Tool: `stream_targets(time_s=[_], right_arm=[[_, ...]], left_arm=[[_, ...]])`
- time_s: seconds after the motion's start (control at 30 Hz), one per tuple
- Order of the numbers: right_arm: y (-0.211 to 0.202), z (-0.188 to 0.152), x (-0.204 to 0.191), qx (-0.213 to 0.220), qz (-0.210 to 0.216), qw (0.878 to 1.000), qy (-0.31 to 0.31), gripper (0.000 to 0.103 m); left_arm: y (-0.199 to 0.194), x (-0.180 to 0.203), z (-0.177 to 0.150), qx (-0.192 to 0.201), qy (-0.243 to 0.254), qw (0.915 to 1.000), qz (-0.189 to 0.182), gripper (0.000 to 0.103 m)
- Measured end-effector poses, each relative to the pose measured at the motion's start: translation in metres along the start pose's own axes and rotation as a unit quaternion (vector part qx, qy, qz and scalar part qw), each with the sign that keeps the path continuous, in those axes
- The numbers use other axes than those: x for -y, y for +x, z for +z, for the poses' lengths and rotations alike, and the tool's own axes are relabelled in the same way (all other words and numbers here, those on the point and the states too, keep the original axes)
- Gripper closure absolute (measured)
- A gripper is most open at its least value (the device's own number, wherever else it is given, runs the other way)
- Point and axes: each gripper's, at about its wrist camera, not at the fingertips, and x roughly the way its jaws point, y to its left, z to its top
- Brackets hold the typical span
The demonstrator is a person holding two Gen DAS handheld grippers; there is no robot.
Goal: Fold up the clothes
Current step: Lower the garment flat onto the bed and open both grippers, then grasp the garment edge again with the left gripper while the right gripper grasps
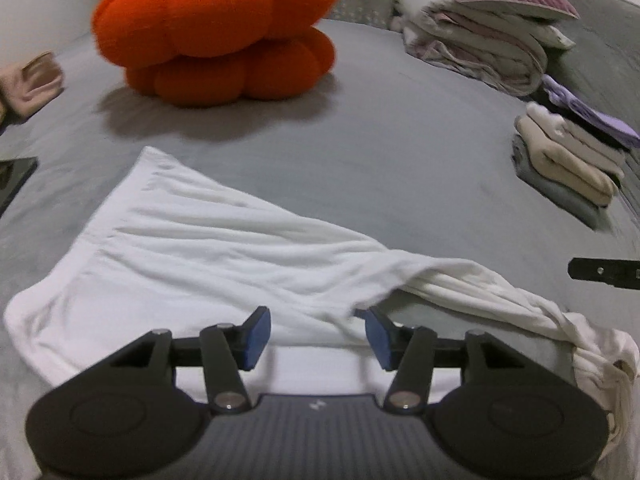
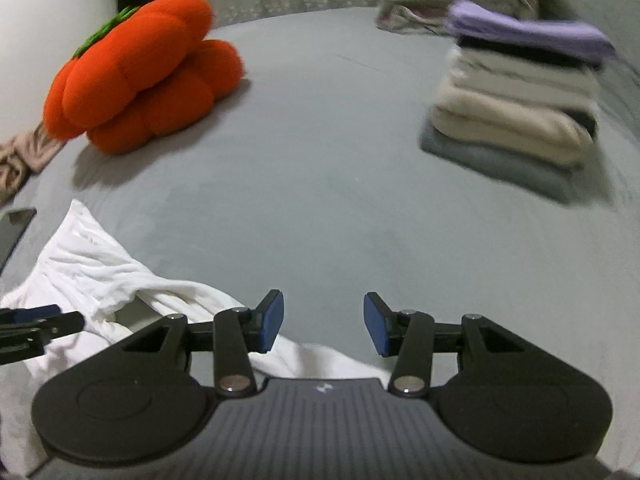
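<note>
We held both grippers pitched steeply down over a grey bed [image 1: 400, 168], side by side. The left gripper [image 1: 316, 334] hung low above a white garment [image 1: 192, 248], and a black finger of the right gripper showed at the right edge of its view. The right gripper [image 2: 323, 322] sat over bare grey sheet, with the bunched end of the garment under its left half and the left gripper's dark finger tips poking in at the left edge of its view.

The white garment was thin, soft knit, lying flat and finely creased toward the left, then gathered into a twisted, rope-like bunch on the right. The bed cover was smooth and matte. Behind it sat an orange plush pumpkin [image 1: 216, 28], lobed and fuzzy, with a green top. On the right stood a stack of folded clothes [image 2: 516, 108] in cream, grey and black with a lilac piece on top, and farther back a heap of pale bedding [image 1: 480, 48] under a pink cushion. A crumpled beige cloth [image 1: 32, 84] lay at the far left.

Both pairs of jaws stood about half apart, released; their blue pads [image 1: 256, 338] pressed on nothing, the left pair with white cloth beneath the gap, the right pair over sheet.
</note>
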Motion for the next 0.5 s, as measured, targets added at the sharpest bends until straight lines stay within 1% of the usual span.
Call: stream_targets(time_s=[0.13,0.3,0.5], right_arm=[[-0.014,-0.013,0.027,0.004,-0.003,1.000,0.027,0.054],[-0.034,-0.027,0.062,0.018,-0.008,0.998,0.054,0.054],[-0.050,-0.044,0.095,0.008,-0.011,0.997,0.074,0.054]], left_arm=[[0.006,0.016,0.000,0.010,0.020,0.9997,-0.006,0.049],[0.015,0.029,0.001,0.034,0.039,0.9985,-0.014,0.050],[0.029,0.048,0.000,0.046,0.063,0.9968,-0.017,0.053]])
